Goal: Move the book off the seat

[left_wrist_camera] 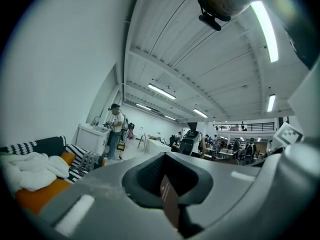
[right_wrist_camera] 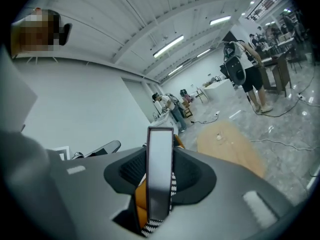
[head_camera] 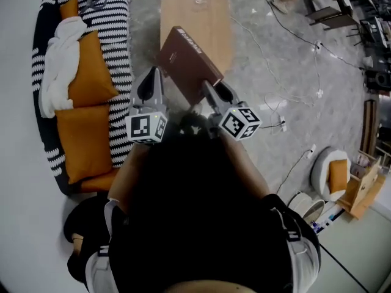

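Person: a dark top (head_camera: pixel 201 224) is filling the bottom of the head view, right under the camera, with both arms reaching forward.
Right gripper: the right gripper (head_camera: pixel 209 90) is pinching the book's near right edge. In the right gripper view the pale page edge is standing upright between the two jaws, pressed from both sides.
Left gripper: the left gripper (head_camera: pixel 157 72) is sitting just left of the other one. Its jaws are drawn nearly together on a thin brown strip of the book's cover at the near left edge.
Marker cube: each gripper is carrying a marker cube (head_camera: pixel 146 127) behind its jaws, facing up at the head camera.
Book: the brown book (head_camera: pixel 186 63) is hanging in the air between the two grippers, cover up and tilted, clear of the sofa. In the head view its far corner is overlapping the near end of the table.
Table: the oval wooden table (head_camera: pixel 195 5) is standing on the floor just beyond the book.
Sofa: the black-and-white striped sofa (head_camera: pixel 119 41) is lying to the left, bearing orange cushions (head_camera: pixel 82 133) and a white cloth (head_camera: pixel 56 72).
Floor: the grey stone floor (head_camera: pixel 275 84) is spreading out to the right, with cables (head_camera: pixel 293 41) trailing across it.
Background: people (left_wrist_camera: pixel 116 129) are standing far off in the hall in both gripper views.
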Action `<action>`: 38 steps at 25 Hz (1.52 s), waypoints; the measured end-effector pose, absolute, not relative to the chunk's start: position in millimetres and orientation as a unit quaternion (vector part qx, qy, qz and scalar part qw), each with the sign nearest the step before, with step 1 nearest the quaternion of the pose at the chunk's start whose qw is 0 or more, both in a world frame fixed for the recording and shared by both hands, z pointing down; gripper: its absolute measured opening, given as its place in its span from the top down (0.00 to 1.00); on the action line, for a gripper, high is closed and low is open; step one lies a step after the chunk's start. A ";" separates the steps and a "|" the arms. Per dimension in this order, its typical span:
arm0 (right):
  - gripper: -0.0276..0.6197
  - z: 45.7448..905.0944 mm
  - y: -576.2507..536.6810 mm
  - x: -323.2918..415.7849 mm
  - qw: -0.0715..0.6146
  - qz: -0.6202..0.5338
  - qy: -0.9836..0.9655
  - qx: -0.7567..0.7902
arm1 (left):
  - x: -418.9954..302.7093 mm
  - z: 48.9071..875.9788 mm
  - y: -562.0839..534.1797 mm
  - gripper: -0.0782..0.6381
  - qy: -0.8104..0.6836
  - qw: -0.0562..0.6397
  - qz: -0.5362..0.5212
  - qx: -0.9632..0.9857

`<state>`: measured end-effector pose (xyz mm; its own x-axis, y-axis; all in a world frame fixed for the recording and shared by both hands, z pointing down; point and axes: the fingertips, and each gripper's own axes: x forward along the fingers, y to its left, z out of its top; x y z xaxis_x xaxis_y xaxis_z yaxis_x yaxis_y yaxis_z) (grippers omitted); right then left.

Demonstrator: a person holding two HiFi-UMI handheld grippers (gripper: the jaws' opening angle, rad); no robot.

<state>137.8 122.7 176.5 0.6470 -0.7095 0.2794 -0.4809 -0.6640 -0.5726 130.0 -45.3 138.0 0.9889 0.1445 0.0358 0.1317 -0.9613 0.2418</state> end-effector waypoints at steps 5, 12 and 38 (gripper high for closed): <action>0.72 178.2 162.0 156.7 0.257 -0.238 0.320 -0.880 | 155.4 137.8 -8.5 0.88 0.094 0.119 0.033 0.988; 0.72 186.4 203.9 181.9 0.278 -0.234 0.310 -0.878 | 186.0 140.7 42.4 0.88 0.110 0.112 0.043 0.987; 0.72 258.8 327.8 252.6 0.332 -0.255 0.254 -0.872 | 283.0 192.9 151.6 0.88 0.133 0.105 0.094 0.981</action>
<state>252.6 327.8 258.8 0.7416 -0.6114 0.2762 -0.2732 -0.6512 -0.7080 283.0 151.6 192.9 0.9468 0.2813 0.1566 0.2418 -0.9425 0.2307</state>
